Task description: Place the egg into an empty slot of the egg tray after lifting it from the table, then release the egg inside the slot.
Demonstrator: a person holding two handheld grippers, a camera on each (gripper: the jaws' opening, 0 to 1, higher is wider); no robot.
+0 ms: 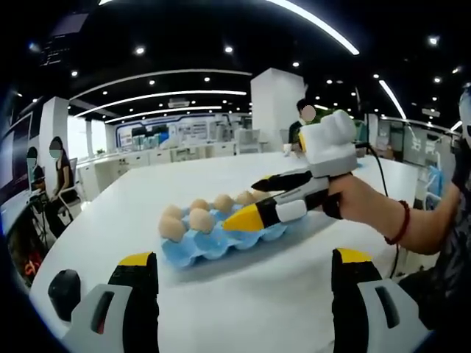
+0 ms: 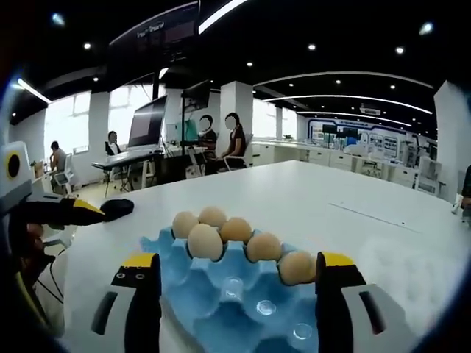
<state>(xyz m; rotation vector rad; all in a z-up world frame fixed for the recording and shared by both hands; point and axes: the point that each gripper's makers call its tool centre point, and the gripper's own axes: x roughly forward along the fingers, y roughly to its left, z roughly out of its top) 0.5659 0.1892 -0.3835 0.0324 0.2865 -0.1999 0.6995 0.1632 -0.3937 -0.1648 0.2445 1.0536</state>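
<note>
Eggs all sitting in the blue tray, both claws wide apart

Quick rundown of what's on the table (image 1: 243, 294). It's a big white one in an open office, and the blue egg tray (image 1: 213, 243) sits near the middle of it.

From the right gripper view the tray (image 2: 221, 283) is right under the camera, between the right gripper's (image 2: 232, 305) two black jaws with yellow tips. Those jaws stand wide apart with nothing between them but the tray below, so it's not gripping anything. I count six eggs in the tray: three along the far row and three more in a line running toward the right jaw. The last egg (image 2: 296, 267) of that line sits in its slot just beside the right jaw's yellow tip; can't tell if they actually touch. The near slots of the tray look bare, with shiny spots in the bottoms.

From the left gripper view you see the right gripper (image 1: 254, 198) from the side, held by a hand (image 1: 357, 202) with a red bead bracelet on the wrist, its tips spread over the tray's right end. The eggs (image 1: 199, 218) cluster on the tray's left and back part in this view.

The left gripper (image 1: 243, 290) hangs back from the tray, jaws also wide apart, nothing held, just bare table between them.

Some people sit at desks in the background.
</note>
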